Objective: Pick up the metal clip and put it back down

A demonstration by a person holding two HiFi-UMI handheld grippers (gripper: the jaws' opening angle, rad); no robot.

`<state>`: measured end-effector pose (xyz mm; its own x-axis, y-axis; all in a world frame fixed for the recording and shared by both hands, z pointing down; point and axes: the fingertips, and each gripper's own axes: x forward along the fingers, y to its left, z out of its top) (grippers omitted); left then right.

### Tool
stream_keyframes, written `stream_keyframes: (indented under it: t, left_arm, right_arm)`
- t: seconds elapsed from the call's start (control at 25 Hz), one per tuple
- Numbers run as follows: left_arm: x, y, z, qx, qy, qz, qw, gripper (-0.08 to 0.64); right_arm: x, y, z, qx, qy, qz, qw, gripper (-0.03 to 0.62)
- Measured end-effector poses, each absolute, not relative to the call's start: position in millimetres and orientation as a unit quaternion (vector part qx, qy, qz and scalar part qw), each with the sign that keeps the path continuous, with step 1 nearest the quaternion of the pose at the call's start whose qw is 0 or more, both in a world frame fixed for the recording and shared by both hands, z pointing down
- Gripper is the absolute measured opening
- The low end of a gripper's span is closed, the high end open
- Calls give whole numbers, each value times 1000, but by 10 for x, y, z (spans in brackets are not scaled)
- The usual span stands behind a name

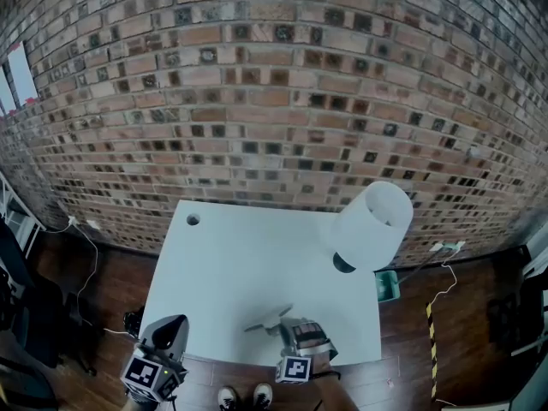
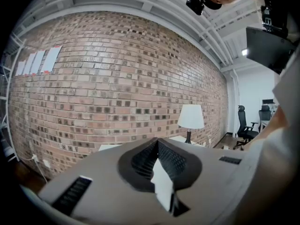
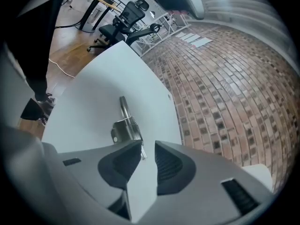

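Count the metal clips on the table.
1. The metal clip lies on the white table near its front edge, just ahead of the open right tool. None seems hidden.

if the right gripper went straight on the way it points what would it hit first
Probably the metal clip, lying on the white table just ahead of the right gripper's open jaws, a little left of their gap. Depth is unclear, so it may skim past.

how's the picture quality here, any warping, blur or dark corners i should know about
Head view: the fisheye bows the brick wall into curves, and the light is dim and even. Left gripper view: black vignette in the corners, with the wall bulging. Right gripper view: the metal clip is fairly clear mid-frame on the table, and the rim is smeared.
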<state>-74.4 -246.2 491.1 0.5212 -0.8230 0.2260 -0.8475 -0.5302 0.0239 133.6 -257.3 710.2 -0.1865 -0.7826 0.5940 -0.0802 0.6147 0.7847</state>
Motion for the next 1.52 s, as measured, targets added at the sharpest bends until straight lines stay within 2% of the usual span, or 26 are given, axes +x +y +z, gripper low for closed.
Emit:
stream_keyframes:
  t: [0.32,0.44,0.56,0.72,0.88,1.0,1.16,1.52]
  left_arm:
    - [-561,-2456,4797,881,-461,83,62,15]
    - [-581,-2439,4787,883,-459,79,53,15]
    - [-592,-2423,4739,882,-461,77,59,15]
    - [-741,-2480,4712,879,-473,61,27,15]
    - [-742,-2490,4609,881,-471,54,13,15]
    - [-675,-2438,4491,884,-464,53,18,15]
    - [-675,-2406,4381,886,-462,35,-4,15]
    - [-614,-2254,4154,886,-462,15,-27,15]
  right_arm:
    - [1597,-2246,7345,302,-683,-282,603,100]
    - [1734,-2221,7314,350,-681,-253,591,93]
    - [1862,-2291,7071,436,-686,-207,545,58]
    - [1936,-2421,6810,517,-704,-116,472,48]
    - [1948,-2531,6464,562,-709,-77,419,35]
    - [1917,-2551,6203,592,-705,-63,386,-20]
    - [1809,-2496,5878,616,-721,-18,317,-20]
    - [1487,-2313,5015,604,-785,75,114,-21]
